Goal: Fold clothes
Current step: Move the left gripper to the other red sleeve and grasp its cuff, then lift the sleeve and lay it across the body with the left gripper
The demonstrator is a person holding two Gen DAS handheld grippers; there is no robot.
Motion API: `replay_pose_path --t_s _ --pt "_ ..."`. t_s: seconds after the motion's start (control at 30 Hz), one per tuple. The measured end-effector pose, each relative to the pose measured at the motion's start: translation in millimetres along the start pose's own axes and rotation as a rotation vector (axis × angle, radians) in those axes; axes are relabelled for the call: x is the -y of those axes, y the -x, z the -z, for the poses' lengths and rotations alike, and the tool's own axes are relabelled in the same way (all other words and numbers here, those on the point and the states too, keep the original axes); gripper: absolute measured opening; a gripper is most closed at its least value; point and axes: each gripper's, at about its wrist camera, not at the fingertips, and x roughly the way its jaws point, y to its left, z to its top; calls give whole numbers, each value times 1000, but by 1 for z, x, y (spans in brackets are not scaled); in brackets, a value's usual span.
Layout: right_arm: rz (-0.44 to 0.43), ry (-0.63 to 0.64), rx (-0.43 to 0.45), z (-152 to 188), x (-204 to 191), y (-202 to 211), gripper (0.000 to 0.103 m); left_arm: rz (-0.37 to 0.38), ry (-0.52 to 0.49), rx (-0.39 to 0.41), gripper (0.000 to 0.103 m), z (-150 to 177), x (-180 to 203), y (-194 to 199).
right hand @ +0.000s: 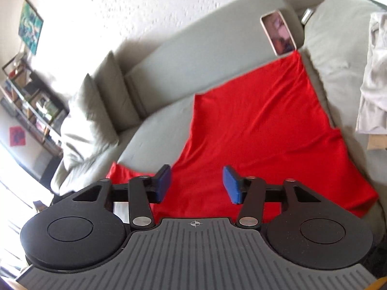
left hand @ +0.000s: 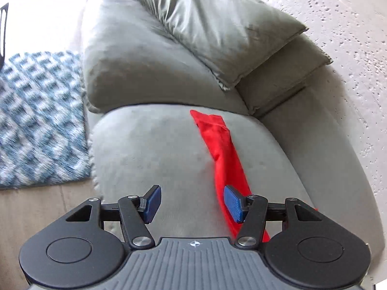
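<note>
A red garment (right hand: 261,125) lies spread flat over the grey sofa seat (right hand: 154,130) in the right wrist view, its far corner reaching the backrest. My right gripper (right hand: 197,184) hovers open above the garment's near part, nothing between its blue pads. In the left wrist view only a narrow strip of the red garment (left hand: 223,154) shows, running across the sofa seat (left hand: 154,149). My left gripper (left hand: 192,203) is open over bare cushion, with its right pad (left hand: 233,203) in front of the strip's edge.
Grey cushions (left hand: 217,31) lean against the sofa back by a white textured wall. A blue patterned rug (left hand: 38,118) covers the floor on the left. A phone (right hand: 278,32) leans on the backrest. Pale clothes (right hand: 375,72) are piled at the right, and a shelf (right hand: 31,101) stands far left.
</note>
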Motion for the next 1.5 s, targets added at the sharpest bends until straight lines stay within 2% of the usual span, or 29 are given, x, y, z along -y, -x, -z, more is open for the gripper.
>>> replay_pose_path --t_s 0.07,0.23,0.37,0.4,0.5,0.6,0.7,0.87,0.9,0.93,0.97,1.13,1.27,1.4,1.5 --pt "17 -10 26 -3 -3 0 72 23 37 -15 55 -10 -1 -16" --pt "5 -96 15 -9 -8 -33 74 8 89 0 55 -37 3 -59" --pt "-14 -100 -3 -10 -22 -63 75 52 224 -14 54 -55 -6 -96" --pt "-20 -87 -9 -11 -27 -70 75 62 270 -15 53 -59 -10 -105" --pt "-47 -51 -18 -12 -43 -89 75 98 376 -3 37 -68 -20 -131" --pt "-69 -4 -14 -13 -57 -102 76 123 418 -14 33 -78 -23 -153" --pt "-78 39 -14 -12 -68 -110 76 93 353 -29 29 -86 -16 -171" --pt "-86 71 -21 -11 -76 -118 76 50 235 -38 31 -93 -6 -185" --pt "-83 73 -20 -10 -76 -119 76 37 222 -37 26 -93 -5 -185" --pt "-83 72 -20 -10 -76 -118 76 24 209 -36 7 -94 -4 -184" --pt "-84 67 -21 -11 -76 -117 76 15 197 -24 7 -94 -3 -180" --pt "-103 57 -9 -12 -76 -103 76 -13 106 93 4 -99 6 -142" --pt "-151 62 4 -14 -81 -83 76 3 25 198 3 -123 28 -89" --pt "-211 60 -7 -10 -85 -65 77 72 -130 247 3 -142 63 -40" --pt "-235 62 -15 -5 -83 -52 77 145 -286 274 3 -134 96 -8"
